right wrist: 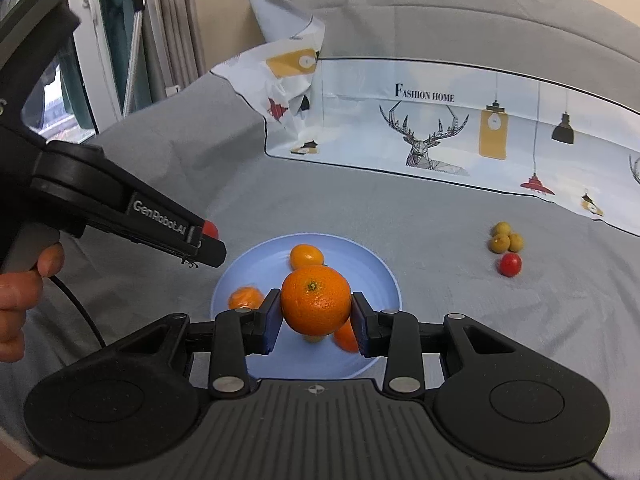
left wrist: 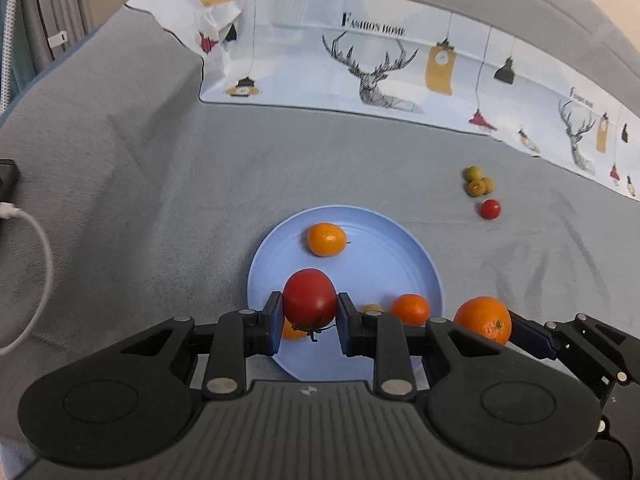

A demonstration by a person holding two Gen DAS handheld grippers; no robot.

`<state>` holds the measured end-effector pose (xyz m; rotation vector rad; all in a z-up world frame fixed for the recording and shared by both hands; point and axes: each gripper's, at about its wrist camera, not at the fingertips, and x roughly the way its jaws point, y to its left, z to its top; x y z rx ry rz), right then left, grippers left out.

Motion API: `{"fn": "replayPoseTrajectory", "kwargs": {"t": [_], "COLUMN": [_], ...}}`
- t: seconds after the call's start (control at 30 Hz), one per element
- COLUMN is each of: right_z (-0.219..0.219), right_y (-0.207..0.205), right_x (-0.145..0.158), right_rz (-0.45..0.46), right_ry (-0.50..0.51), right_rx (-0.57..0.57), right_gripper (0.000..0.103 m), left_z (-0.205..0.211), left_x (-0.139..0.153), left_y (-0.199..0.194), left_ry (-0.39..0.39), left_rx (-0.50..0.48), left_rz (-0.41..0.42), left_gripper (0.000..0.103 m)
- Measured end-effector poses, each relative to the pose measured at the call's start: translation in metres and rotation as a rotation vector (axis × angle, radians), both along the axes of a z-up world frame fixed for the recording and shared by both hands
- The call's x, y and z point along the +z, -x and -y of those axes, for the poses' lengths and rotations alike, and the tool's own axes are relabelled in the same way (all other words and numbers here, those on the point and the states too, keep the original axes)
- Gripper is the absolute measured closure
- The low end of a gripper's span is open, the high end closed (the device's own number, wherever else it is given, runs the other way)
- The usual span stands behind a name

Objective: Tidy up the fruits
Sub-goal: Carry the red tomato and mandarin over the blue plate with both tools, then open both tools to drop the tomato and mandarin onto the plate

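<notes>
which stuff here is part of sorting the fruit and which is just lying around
Part of the job:
- tomato in the left gripper
- big orange in the right gripper
- blue plate with small oranges
- cherry tomato and yellow-green fruits on the grey cloth

Just lying about:
- deer-print sheet
- white cable

Soft, even indoor light; faint shadows only. Small glare spots on the round orange mandarin (right wrist: pixel 315 305) between my right fingers and on the glossy red tomato (left wrist: pixel 310 298) between my left. Fisheye bends the edges hard; corners go dark. Small orange fruits beyond my right fingertips smear with blur.
</notes>
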<state>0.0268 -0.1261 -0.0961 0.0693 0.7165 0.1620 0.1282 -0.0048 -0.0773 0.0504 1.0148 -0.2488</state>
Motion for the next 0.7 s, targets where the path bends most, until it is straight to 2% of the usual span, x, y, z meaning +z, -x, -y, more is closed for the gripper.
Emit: {"fn": "replayPoseTrajectory", "kwargs": {"t": [0.33,0.63,0.7], "right_z": [-0.005,-0.013,-0.015], "right_y": [-0.039,-0.059,-0.064], "right_x": [-0.033,-0.048,-0.052], "right_rz": [-0.064,-0.069,-0.071], "right_ry": [0.028,0.073,0.085], "right_rx": [0.035,0.074,0.082], "right_gripper": [0.065,0.065,0.064], "left_z": [0.008,0.014,0.016], "left_x": [-0.038,-0.061,-0.066], "left_y": [-0.034,-0.05,-0.053], "left_ry": [-0.056,-0.109,-0.116], "left_rx": [-0.007,-0.016,-0.038], "left_rz": [-0.048,-0.071,-0.087], "left_gripper": [0.073,0.072,0.069]}}
